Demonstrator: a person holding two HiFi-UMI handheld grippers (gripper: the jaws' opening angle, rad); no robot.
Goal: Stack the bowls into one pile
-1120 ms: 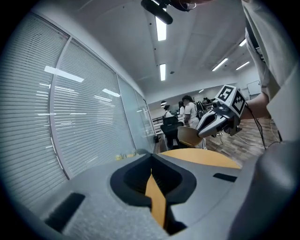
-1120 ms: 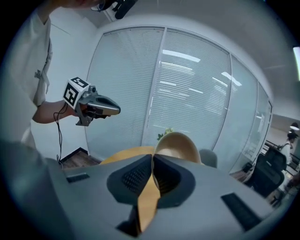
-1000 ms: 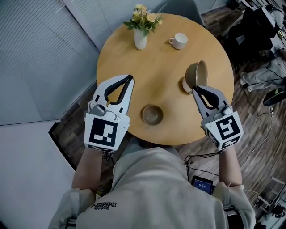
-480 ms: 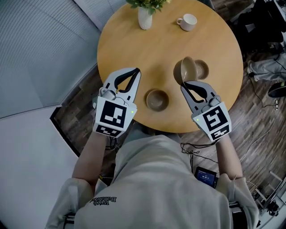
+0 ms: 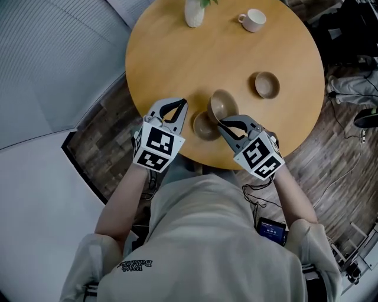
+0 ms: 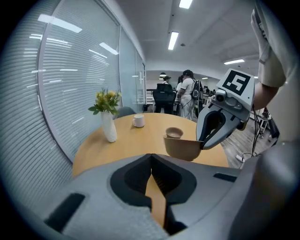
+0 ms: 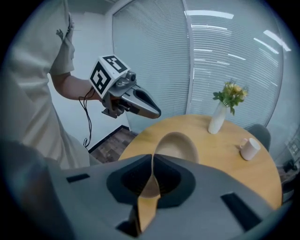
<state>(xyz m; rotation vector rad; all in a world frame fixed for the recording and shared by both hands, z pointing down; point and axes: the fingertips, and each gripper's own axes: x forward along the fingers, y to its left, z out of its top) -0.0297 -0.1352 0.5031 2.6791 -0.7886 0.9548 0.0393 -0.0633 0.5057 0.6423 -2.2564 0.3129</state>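
Note:
My right gripper (image 5: 220, 121) is shut on the rim of a tan bowl (image 5: 223, 105) and holds it tilted just above a second tan bowl (image 5: 201, 127), which rests near the front edge of the round wooden table (image 5: 177, 53). A third bowl (image 5: 267, 84) sits further right on the table. In the right gripper view the held bowl (image 7: 176, 146) rises from between my own jaws. My left gripper (image 5: 182, 102) hangs just left of the near bowl, shut and holding nothing. In the left gripper view the held bowl (image 6: 183, 147) hangs from the right gripper (image 6: 202, 144).
A white vase (image 5: 194, 13) with flowers and a white cup (image 5: 253, 19) stand at the table's far side. Cables and a small device (image 5: 270, 230) lie on the wooden floor to the right. People and chairs show behind the table in the left gripper view.
Both grippers have dropped toward the table. The right one carried its bowl left, away from the far bowl, to just over the near bowl. The left gripper moved in beside that bowl.

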